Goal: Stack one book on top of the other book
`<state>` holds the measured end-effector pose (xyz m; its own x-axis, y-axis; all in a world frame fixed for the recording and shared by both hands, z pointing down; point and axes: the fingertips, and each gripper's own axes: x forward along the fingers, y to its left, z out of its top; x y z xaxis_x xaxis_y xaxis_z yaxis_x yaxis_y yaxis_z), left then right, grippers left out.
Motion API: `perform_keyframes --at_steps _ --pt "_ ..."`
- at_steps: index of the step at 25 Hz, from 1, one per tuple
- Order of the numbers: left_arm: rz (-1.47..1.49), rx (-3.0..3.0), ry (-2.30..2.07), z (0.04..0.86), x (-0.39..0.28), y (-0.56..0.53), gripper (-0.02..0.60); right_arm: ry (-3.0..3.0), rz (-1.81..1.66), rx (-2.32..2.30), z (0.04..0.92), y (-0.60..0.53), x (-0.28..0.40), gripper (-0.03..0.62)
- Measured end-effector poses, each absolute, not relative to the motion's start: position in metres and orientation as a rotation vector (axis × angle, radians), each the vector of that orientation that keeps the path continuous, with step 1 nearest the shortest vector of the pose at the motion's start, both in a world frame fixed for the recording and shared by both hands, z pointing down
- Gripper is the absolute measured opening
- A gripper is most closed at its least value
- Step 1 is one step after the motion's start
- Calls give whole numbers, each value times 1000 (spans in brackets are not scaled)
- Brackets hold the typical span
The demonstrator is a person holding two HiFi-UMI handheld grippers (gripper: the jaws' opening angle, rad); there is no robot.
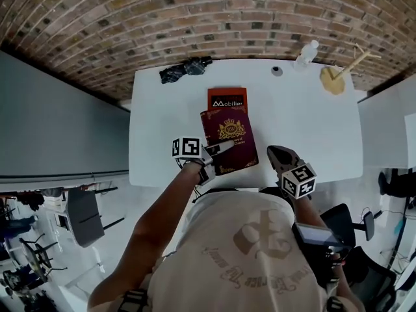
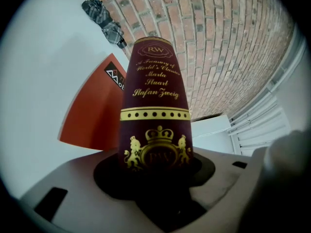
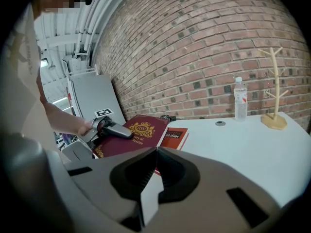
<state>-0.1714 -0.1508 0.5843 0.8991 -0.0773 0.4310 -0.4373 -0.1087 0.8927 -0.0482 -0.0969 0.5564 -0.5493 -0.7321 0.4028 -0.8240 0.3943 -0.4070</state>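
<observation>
While you held the maroon book [image 1: 229, 138] by its near edge | left gripper [image 1: 218, 149] fingers clamped on it | book raised over the white counter [image 1: 312, 129], its far end above the near edge of the red book [image 1: 227, 99] | right gripper [image 3: 155, 154] fingers pressed together, empty, beside the maroon book.

This looks like an office workspace. A white table [image 1: 312, 132] stands against a bare brick wall [image 1: 195, 18], with a grey partition [image 1: 58, 122] beside it and office chairs [image 1: 84, 218] on the pale floor. A water bottle [image 1: 307, 52] and a wooden rack [image 1: 335, 78] sit on the table.
</observation>
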Motion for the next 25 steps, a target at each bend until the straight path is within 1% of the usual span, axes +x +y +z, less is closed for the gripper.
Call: perform_keyframes --at_steps 11,25 --pt "398 1695 -394 586 -192 -176 236 -2482 891 1437 553 -98 -65 21" --pt "483 1722 -358 596 -176 -214 236 -2450 913 1454 557 -108 -63 21"
